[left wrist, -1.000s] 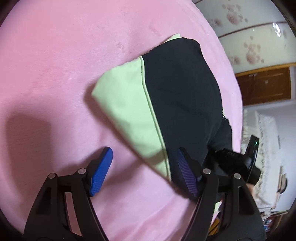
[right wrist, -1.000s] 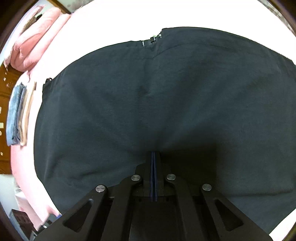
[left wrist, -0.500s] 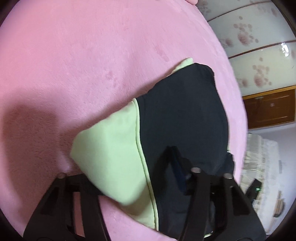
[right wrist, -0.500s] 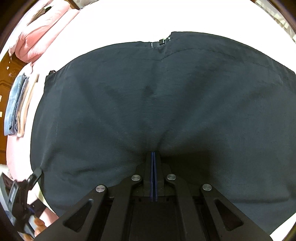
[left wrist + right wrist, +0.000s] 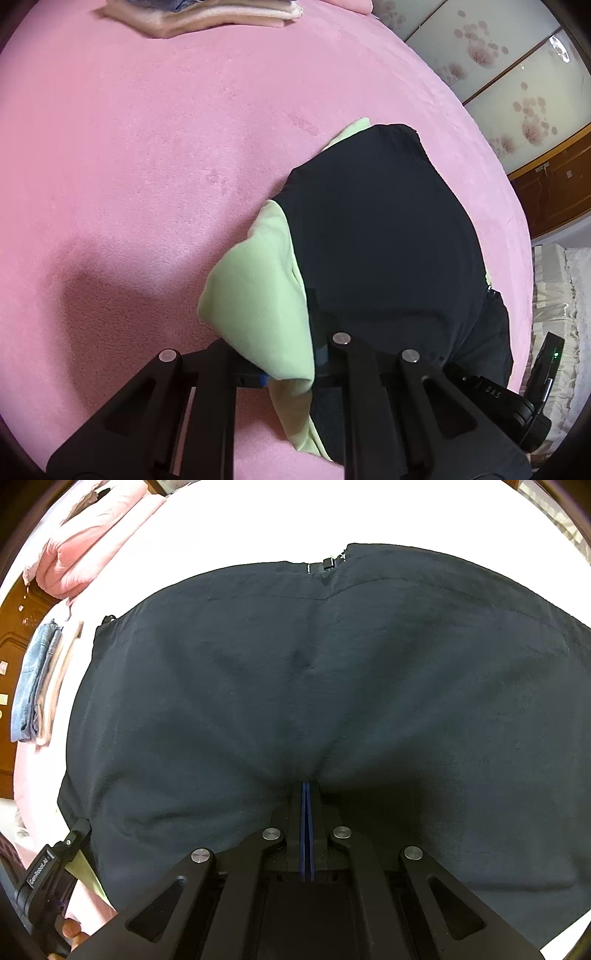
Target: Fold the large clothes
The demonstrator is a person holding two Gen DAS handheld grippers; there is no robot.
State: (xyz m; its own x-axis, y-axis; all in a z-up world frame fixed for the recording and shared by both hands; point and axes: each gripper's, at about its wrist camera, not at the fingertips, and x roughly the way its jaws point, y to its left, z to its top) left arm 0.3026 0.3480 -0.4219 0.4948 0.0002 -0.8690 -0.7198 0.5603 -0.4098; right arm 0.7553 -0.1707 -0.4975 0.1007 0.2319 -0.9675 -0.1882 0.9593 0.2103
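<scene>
Two tongs work one garment [image 5: 380, 251], a dark navy piece with a pale green panel that lies on a pink plush bed cover [image 5: 147, 166]. The left tongs [image 5: 284, 369] have the green panel draped over and between their fingers, with the near edge of the fabric bunched right at the linkage; the fingertips are buried under the cloth, so I cannot tell whether they are clenched on it or released. From these tongs the dark body of the garment stretches ahead and to the right, and the green part sits just ahead and slightly left. The right tongs [image 5: 306, 794] are pressed fully together, their blue pads meeting in a thin line, pinching a fold of the garment [image 5: 314, 683] whose cloth puckers into creases radiating from the tips. Ahead of the right tongs the dark fabric fills most of the view, a small zipper or tag at its far hem. Far to their left a stack of folded clothes [image 5: 37, 686] rests on the bed, and the left tool's black body [image 5: 48, 878] shows at the lower left.
</scene>
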